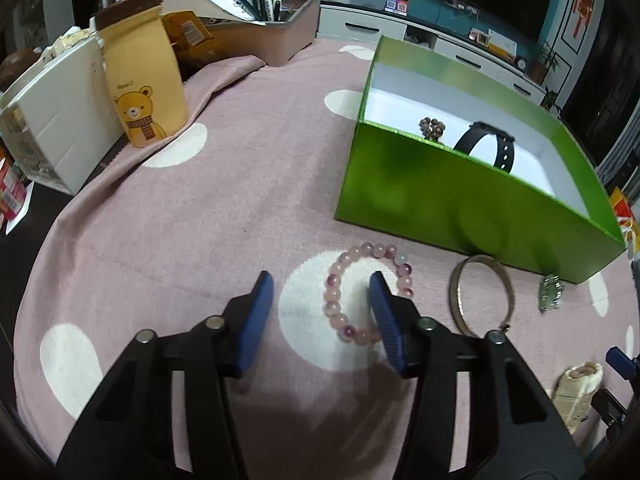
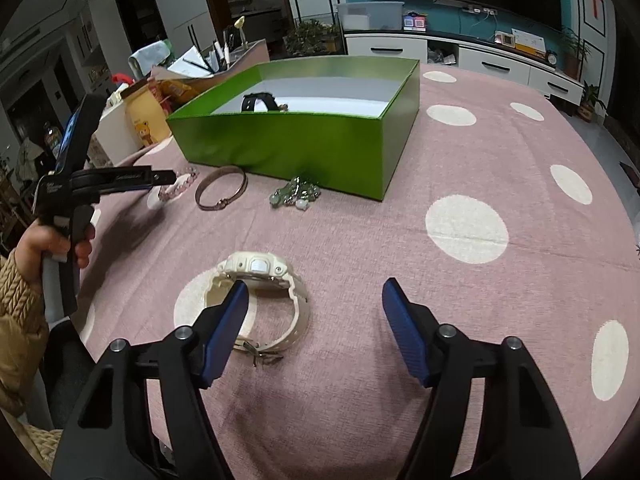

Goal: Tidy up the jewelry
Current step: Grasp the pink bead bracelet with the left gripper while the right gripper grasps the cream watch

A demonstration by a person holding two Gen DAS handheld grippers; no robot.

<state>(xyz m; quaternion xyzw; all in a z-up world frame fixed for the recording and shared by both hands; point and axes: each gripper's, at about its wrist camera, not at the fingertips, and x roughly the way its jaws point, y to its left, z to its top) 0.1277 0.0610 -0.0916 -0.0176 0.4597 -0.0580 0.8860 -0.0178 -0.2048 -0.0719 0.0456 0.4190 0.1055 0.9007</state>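
My left gripper [image 1: 320,286] is open, low over a pink bead bracelet [image 1: 334,304] on the pink dotted cloth; its right finger sits inside the bracelet's ring, its left finger outside. A rose-gold bangle [image 1: 510,292] and a green bead piece [image 1: 551,293] lie to the right, in front of an open green box [image 1: 440,196] that holds a black watch [image 1: 500,148] and a brown bead bracelet [image 1: 433,127]. My right gripper [image 2: 314,292] is open above the cloth; a cream watch [image 2: 260,270] lies by its left finger.
A yellow bear bag [image 1: 142,76], a white box [image 1: 52,120] and a pen organiser [image 1: 276,28] stand at the table's far left. The left gripper and hand show in the right wrist view [image 2: 72,188]. A TV cabinet [image 2: 460,56] lies beyond the table.
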